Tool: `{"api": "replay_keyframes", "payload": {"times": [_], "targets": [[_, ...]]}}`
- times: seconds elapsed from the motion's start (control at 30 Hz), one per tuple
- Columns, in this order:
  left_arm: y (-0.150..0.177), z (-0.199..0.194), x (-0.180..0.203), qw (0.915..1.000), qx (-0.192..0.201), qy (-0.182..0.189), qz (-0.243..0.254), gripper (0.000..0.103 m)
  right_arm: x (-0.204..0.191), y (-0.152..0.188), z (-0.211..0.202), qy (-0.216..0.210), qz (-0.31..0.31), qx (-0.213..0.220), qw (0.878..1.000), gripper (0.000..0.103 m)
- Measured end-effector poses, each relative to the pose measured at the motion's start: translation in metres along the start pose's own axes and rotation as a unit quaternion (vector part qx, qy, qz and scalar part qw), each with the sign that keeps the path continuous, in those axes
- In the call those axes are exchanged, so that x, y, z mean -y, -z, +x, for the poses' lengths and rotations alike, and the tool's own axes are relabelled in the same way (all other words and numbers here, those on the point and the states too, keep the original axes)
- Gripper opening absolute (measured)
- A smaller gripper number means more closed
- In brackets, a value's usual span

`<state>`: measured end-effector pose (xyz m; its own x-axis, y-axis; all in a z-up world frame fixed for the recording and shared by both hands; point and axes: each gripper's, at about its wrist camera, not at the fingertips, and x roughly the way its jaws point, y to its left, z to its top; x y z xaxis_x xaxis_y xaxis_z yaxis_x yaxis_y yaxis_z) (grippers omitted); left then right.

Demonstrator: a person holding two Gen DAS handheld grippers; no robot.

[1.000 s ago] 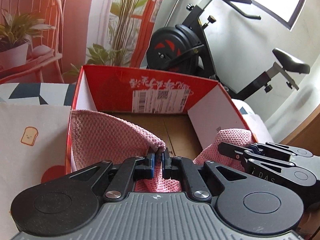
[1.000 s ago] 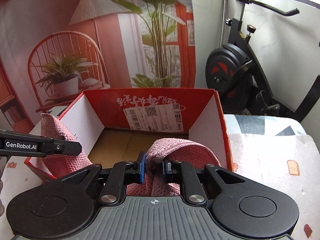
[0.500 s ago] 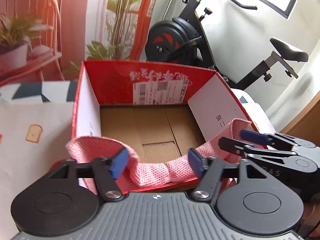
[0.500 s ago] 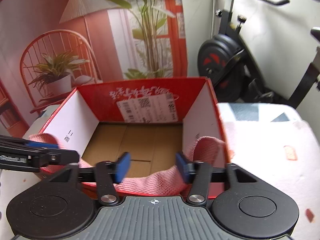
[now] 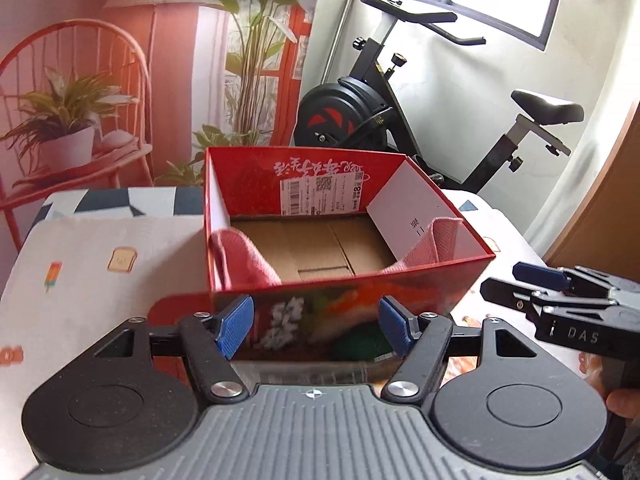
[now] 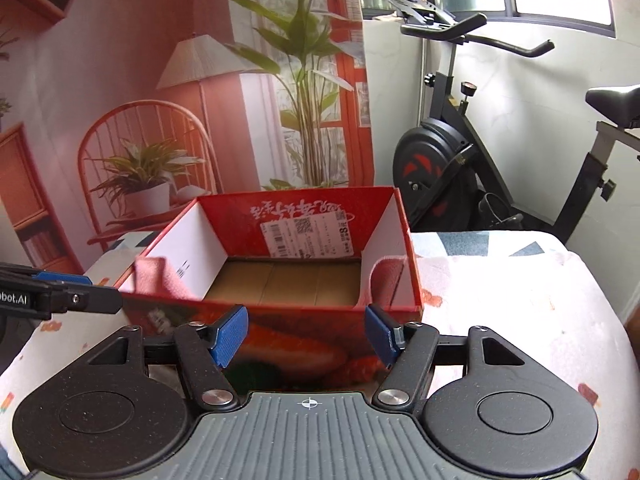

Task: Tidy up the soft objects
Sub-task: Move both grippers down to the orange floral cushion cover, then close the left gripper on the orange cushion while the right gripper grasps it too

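A pink knitted cloth [image 5: 240,262] lies inside the red cardboard box [image 5: 352,280], its two ends propped against the left and right inner walls; it also shows in the right wrist view [image 6: 390,276]. My left gripper [image 5: 316,328] is open and empty, just in front of the box's near wall. My right gripper [image 6: 306,334] is open and empty, also in front of the near wall of the box [image 6: 280,320]. The right gripper shows at the right of the left wrist view [image 5: 560,300], and the left gripper at the left of the right wrist view [image 6: 60,296].
The box stands on a table covered with a white patterned cloth [image 6: 520,300]. A black exercise bike [image 5: 380,108] stands behind the table by the wall. A printed backdrop with a chair and plants [image 6: 160,140] hangs behind.
Both grippers opened and let go of the pink cloth, which dropped into the box. Both grippers then pulled back toward me, out of the box.
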<state>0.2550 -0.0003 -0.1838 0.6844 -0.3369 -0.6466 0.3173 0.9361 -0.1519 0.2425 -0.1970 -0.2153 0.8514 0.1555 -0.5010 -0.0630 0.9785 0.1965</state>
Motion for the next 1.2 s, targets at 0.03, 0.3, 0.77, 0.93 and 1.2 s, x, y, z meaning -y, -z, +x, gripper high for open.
{"api": "replay_keyframes", "payload": {"times": [0.03, 0.3, 0.77, 0.93, 1.2], "targets": [[0.006, -0.004, 0.0, 1.0, 0.001, 0.002, -0.007, 0.071, -0.002, 0.007, -0.004, -0.002, 0.0, -0.001, 1.0, 0.061], [0.054, -0.021, 0.005, 0.9975, 0.0, 0.023, -0.066, 0.07, -0.015, 0.066, -0.024, -0.006, 0.018, -0.02, 1.0, 0.061], [0.088, 0.004, 0.005, 0.9927, -0.039, 0.039, -0.107, 0.064, -0.025, 0.116, -0.015, 0.007, 0.0, -0.057, 0.998, 0.061], [0.088, 0.023, 0.004, 0.9903, -0.058, 0.053, -0.115, 0.063, -0.026, 0.118, -0.008, -0.003, -0.008, -0.059, 0.998, 0.061], [0.086, 0.047, 0.003, 0.9899, -0.065, 0.053, -0.114, 0.056, -0.023, 0.115, -0.001, -0.015, -0.016, -0.071, 0.997, 0.062]]}}
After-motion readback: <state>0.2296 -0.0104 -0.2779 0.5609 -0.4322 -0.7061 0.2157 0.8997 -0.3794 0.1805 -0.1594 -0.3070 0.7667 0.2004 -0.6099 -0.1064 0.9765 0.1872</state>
